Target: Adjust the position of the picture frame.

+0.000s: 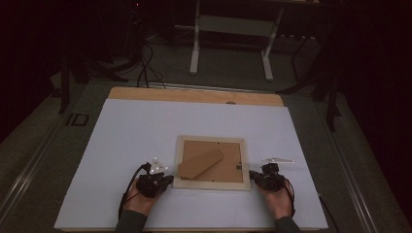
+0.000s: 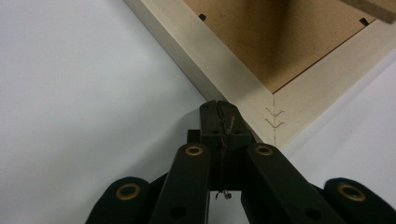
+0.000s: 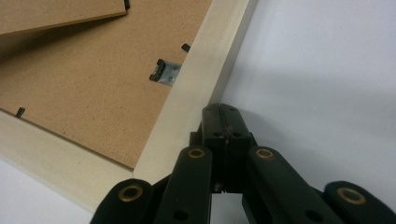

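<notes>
A pale wooden frame (image 1: pixel 212 183) lies face down near the front edge of the white-covered bench (image 1: pixel 126 131), its brown backing (image 1: pixel 228 167) up with a cardboard stand (image 1: pixel 200 163) lying slantwise across it. The left hand-held gripper (image 1: pixel 167 178) sits clenched with nothing between its jaws, its tip against the frame's near left corner (image 2: pixel 275 116). The right hand-held gripper (image 1: pixel 252 175) is likewise clenched on nothing, its tip against the frame's right rail (image 3: pixel 205 79), just below a small metal hanger (image 3: pixel 166 73).
</notes>
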A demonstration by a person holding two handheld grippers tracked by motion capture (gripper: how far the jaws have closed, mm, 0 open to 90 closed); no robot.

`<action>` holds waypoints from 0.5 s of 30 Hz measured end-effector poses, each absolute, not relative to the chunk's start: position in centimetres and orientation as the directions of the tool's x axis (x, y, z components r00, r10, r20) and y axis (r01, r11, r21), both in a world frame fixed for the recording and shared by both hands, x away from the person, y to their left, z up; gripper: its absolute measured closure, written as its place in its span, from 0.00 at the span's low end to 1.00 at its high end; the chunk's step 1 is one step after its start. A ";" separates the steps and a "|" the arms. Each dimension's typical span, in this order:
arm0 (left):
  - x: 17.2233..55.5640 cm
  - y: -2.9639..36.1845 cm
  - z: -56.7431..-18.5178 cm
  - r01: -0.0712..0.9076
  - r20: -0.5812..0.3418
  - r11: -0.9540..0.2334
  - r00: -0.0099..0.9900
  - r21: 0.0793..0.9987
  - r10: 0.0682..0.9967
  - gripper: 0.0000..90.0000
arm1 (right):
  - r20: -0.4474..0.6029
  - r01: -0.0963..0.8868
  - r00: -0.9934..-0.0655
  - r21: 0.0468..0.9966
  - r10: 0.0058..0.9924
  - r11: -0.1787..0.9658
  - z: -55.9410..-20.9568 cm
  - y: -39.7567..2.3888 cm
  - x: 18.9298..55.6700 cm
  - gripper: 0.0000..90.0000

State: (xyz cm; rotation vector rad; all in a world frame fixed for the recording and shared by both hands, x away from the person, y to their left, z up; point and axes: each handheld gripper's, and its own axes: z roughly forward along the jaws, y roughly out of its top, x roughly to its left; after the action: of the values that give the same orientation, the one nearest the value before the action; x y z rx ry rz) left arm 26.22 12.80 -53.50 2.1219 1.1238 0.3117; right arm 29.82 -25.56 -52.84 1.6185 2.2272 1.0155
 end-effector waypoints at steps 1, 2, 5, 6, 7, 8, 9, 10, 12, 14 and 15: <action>26.2 12.8 -53.5 0.628 -0.107 -0.373 0.591 0.683 0.799 1.00 | 0.219 0.755 -0.380 0.635 0.899 0.164 -52.8 -25.5 29.9 1.00; 26.2 12.8 -53.5 0.630 -0.108 -0.370 0.588 0.683 0.802 1.00 | 0.219 0.756 -0.376 0.635 0.901 0.161 -52.9 -25.4 29.9 1.00; 26.3 13.0 -53.5 0.632 -0.105 -0.362 0.577 0.685 0.810 1.00 | 0.217 0.759 -0.369 0.632 0.904 0.158 -52.8 -25.0 30.0 1.00; 26.3 13.0 -53.5 0.632 -0.104 -0.362 0.577 0.685 0.810 1.00 | 0.214 0.757 -0.371 0.634 0.904 0.161 -52.8 -24.9 30.1 1.00; 26.3 13.0 -53.5 0.632 -0.103 -0.361 0.574 0.686 0.812 1.00 | 0.218 0.759 -0.368 0.632 0.904 0.157 -52.8 -24.9 30.1 1.00; 26.3 13.0 -53.5 0.632 -0.100 -0.362 0.574 0.685 0.813 1.00 | 0.220 0.760 -0.366 0.631 0.904 0.154 -52.8 -24.8 30.2 1.00; 26.3 13.0 -53.5 0.632 -0.098 -0.362 0.572 0.685 0.814 1.00 | 0.220 0.761 -0.364 0.631 0.905 0.152 -52.8 -24.8 30.2 1.00; 26.4 13.0 -53.5 0.633 -0.097 -0.361 0.570 0.685 0.816 1.00 | 0.220 0.762 -0.360 0.630 0.906 0.150 -52.8 -24.7 30.3 1.00; 26.4 12.9 -53.5 0.629 -0.081 -0.369 0.568 0.684 0.819 1.00 | 0.212 0.765 -0.355 0.626 0.910 0.153 -52.7 -24.6 30.3 1.00; 26.5 12.8 -53.5 0.632 -0.086 -0.361 0.563 0.686 0.822 1.00 | 0.204 0.767 -0.349 0.624 0.915 0.153 -52.7 -24.4 30.2 1.00; 26.6 12.8 -53.5 0.633 -0.087 -0.358 0.560 0.686 0.824 1.00 | 0.203 0.767 -0.346 0.623 0.916 0.151 -52.6 -24.4 30.2 1.00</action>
State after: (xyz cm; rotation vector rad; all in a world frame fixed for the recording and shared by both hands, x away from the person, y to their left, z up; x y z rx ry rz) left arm 26.57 12.84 -53.50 2.1083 1.1628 0.3574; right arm 30.20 -24.37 -52.65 1.6459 2.2020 0.9723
